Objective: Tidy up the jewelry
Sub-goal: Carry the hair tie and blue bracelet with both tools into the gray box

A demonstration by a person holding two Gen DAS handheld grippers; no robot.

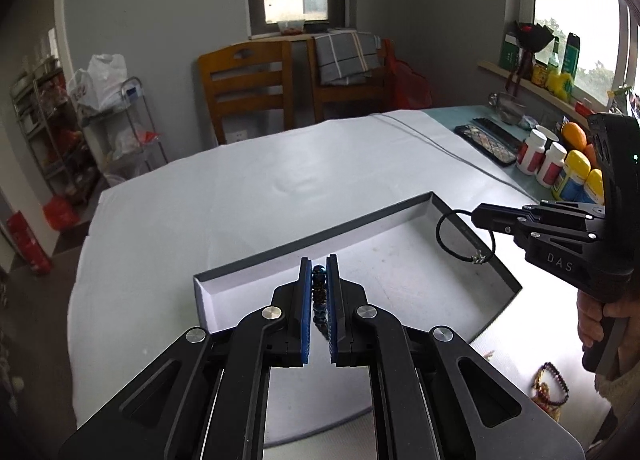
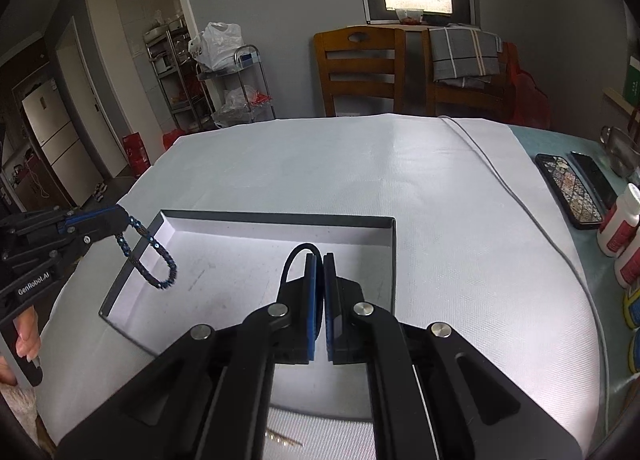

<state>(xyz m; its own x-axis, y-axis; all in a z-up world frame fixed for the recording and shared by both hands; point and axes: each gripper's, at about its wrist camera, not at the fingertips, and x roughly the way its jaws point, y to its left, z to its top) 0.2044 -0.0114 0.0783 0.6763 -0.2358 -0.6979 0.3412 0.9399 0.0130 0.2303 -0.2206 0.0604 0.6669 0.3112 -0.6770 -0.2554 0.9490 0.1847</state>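
the left gripper point(image 1: 319, 266) is clamped on a dark blue beaded bracelet point(image 1: 319, 288), the beads pinched between its blue pads; in the right wrist view the same bracelet point(image 2: 154, 260) hangs as a loop from the closed tips, dangling over the left end of the box. the right gripper point(image 2: 320, 260) is closed on a thin black cord loop point(image 2: 294, 256) — in the left wrist view that cord point(image 1: 460, 238) droops from the tips as a ring with a small silver charm point(image 1: 479, 258) at its lower edge, above the right end of the box.

the box point(image 1: 312, 236) is a shallow grey tray with a white inside, lying on a white cloth point(image 1: 240, 180) that covers the table. both pieces hang above it and neither touches its floor.

near the cloth's near right edge lies a small heap of red and amber beaded bracelets point(image 1: 550, 388), outside the box. a hand point(image 1: 592, 320) grips the right gripper's handle. along the right side of the table stand white pill bottles point(image 1: 540, 158) and a patterned phone point(image 2: 570, 190).
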